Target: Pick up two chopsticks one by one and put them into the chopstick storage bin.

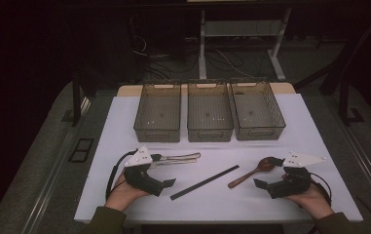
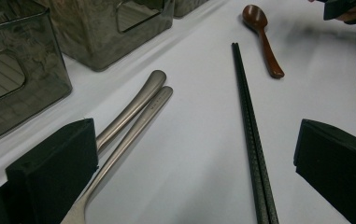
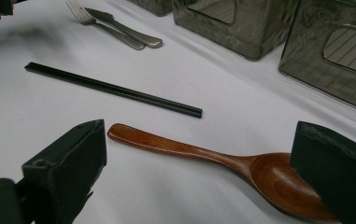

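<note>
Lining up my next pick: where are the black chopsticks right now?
In the high view the black chopsticks lie diagonally at the table's middle, between the metal fork and knife on the left and the wooden spoon on the right.

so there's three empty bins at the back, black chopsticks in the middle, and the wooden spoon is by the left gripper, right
Not quite: the wooden spoon lies by the right gripper, as the high view shows. By the left gripper lies the metal cutlery. The three bins and chopsticks are as you say.

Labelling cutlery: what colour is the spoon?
Reddish-brown wood, glossy. The spoon shows best in the right gripper view.
</note>
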Action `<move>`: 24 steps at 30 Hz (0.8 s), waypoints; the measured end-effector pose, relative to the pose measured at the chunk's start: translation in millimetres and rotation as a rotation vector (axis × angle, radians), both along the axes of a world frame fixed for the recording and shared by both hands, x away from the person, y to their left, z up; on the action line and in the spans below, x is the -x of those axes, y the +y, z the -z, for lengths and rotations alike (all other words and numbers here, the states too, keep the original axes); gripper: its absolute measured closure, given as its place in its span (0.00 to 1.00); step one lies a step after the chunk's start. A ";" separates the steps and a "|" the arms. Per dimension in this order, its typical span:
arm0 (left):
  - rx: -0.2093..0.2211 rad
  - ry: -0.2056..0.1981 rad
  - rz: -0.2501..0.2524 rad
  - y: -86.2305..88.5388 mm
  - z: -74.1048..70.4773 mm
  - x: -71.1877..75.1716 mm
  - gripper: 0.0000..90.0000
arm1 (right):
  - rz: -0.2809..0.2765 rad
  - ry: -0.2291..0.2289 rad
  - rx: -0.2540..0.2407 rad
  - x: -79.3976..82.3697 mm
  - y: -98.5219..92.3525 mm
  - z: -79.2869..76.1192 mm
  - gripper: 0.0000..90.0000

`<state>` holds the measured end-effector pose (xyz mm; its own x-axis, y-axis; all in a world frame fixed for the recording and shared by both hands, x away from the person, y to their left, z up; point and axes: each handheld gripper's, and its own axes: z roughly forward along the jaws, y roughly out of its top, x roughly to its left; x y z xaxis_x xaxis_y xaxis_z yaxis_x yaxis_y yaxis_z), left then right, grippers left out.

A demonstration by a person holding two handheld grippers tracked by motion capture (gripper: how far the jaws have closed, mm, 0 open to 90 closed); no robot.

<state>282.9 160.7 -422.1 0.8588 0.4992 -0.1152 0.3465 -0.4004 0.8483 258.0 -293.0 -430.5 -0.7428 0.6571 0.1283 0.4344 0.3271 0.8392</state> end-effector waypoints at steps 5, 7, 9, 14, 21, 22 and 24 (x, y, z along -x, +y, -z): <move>-0.003 0.002 0.000 -1.3 -1.1 -1.2 0.00 | 0.001 -0.002 -0.005 0.1 -1.2 0.2 0.04; -0.007 -0.002 -0.001 -2.1 -1.5 -2.1 0.00 | 0.002 -0.002 -0.011 0.3 -1.8 0.1 0.04; -0.002 -0.003 0.002 -2.4 -2.3 -1.9 0.00 | -0.001 -0.004 -0.017 -0.2 -1.9 -0.4 0.04; 0.000 -0.004 0.009 -4.0 -5.4 -3.3 0.00 | 0.005 -0.006 -0.021 0.9 -2.1 -1.2 0.04; 0.009 -0.004 0.016 -11.8 -5.6 -7.4 0.00 | -0.001 0.000 -0.023 0.4 -2.9 -1.4 0.04; 0.005 -0.004 0.018 -13.3 -5.7 -8.0 0.00 | -0.001 -0.001 -0.024 0.3 -3.0 -1.5 0.04; 0.004 -0.004 0.022 -16.2 -6.0 -8.5 0.00 | 0.000 0.001 -0.028 0.1 -3.2 -1.6 0.04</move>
<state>291.4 144.5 -416.1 0.8700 0.4797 -0.1139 0.3344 -0.4043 0.8513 257.9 -296.2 -428.8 -0.7426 0.6534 0.1472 0.4350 0.3035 0.8477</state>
